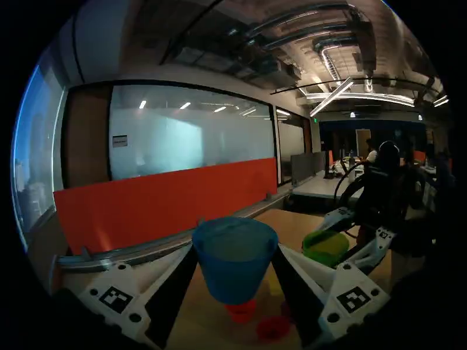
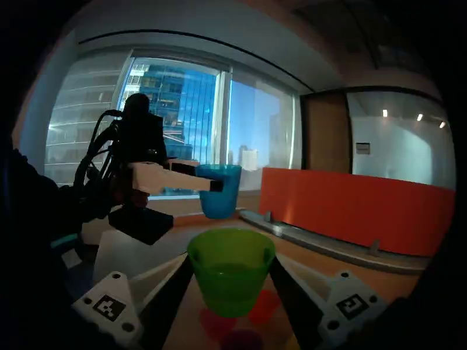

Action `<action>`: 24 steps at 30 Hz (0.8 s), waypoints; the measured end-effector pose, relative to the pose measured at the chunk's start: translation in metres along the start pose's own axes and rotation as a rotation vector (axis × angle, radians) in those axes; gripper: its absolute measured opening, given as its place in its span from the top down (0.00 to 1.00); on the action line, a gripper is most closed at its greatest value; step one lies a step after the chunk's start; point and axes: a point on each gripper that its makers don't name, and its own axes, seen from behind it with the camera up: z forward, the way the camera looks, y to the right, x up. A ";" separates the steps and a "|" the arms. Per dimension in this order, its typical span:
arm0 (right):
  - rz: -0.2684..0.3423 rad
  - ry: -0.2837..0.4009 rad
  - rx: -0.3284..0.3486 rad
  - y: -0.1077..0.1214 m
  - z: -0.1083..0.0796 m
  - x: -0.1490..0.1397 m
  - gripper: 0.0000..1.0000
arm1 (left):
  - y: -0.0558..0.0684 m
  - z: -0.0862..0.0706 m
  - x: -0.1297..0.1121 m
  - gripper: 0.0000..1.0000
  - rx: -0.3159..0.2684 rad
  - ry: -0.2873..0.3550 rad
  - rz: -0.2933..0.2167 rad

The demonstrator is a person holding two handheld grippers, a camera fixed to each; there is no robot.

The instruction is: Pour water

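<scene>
Office table (image 1: 292, 223), left claw (image 1: 236, 252) pinching blue cup (image 1: 233, 274), right claw (image 2: 232, 261) pinching green cup (image 2: 230, 283)

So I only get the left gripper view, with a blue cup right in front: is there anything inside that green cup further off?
Observer: In the right gripper view the green cup sits upright in the jaws of the right gripper. It looks partly filled, though I cannot be sure it is water.
Operator: And is my blue cup leaning at all?
Observer: No. Seen from the side, the blue cup stands upright in the left gripper, with its rim level and well apart from the green one.
</scene>
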 end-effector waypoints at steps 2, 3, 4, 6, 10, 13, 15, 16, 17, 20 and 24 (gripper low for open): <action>0.001 -0.010 -0.009 0.004 -0.005 -0.004 0.11 | -0.003 -0.002 -0.012 0.15 0.004 -0.019 -0.005; 0.002 -0.016 -0.014 0.007 -0.007 -0.005 0.11 | -0.004 -0.003 -0.019 0.15 0.007 -0.029 -0.008; 0.000 -0.022 -0.020 0.009 -0.010 -0.007 0.11 | -0.006 -0.004 -0.025 0.15 0.011 -0.038 -0.010; -0.003 -0.035 -0.031 0.013 -0.015 -0.012 0.11 | -0.010 -0.007 -0.037 0.15 0.020 -0.056 -0.015; -0.006 -0.058 -0.056 0.022 -0.027 -0.021 0.11 | -0.016 -0.013 -0.059 0.15 0.033 -0.085 -0.028; 0.000 -0.072 -0.073 0.029 -0.037 -0.027 0.11 | -0.018 -0.018 -0.072 0.14 0.039 -0.103 -0.037; 0.006 -0.076 -0.084 0.034 -0.043 -0.029 0.11 | -0.020 -0.022 -0.079 0.15 0.045 -0.110 -0.043; 0.008 -0.077 -0.087 0.035 -0.046 -0.030 0.11 | -0.020 -0.023 -0.083 0.15 0.046 -0.113 -0.045; 0.011 -0.077 -0.090 0.037 -0.048 -0.031 0.11 | -0.020 -0.024 -0.086 0.15 0.047 -0.117 -0.048; 0.019 -0.083 -0.094 0.041 -0.056 -0.034 0.11 | -0.020 -0.026 -0.097 0.15 0.047 -0.134 -0.054; 0.020 -0.100 -0.104 0.047 -0.063 -0.038 0.11 | -0.020 -0.027 -0.109 0.14 0.045 -0.160 -0.055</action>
